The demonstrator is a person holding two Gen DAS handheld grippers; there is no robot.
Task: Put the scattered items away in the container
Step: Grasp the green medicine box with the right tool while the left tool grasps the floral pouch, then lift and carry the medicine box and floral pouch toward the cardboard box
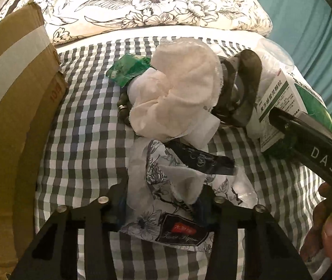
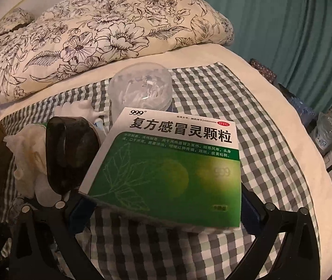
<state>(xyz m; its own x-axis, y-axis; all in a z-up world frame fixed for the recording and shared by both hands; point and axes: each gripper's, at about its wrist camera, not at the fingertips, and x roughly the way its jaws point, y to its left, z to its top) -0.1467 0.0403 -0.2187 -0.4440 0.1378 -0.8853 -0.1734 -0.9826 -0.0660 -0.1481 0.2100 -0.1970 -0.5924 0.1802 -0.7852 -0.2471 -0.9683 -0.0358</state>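
At the bottom centre of the left wrist view, the left gripper [image 1: 163,206] has its jaws clamped on a flower-printed tissue packet [image 1: 166,212] lying on the checked cloth [image 1: 84,140]. The cardboard box [image 1: 14,116] stands along the left edge. In the right wrist view, the right gripper [image 2: 166,212] grips a green medicine box [image 2: 166,175], lower centre, tilted above the cloth
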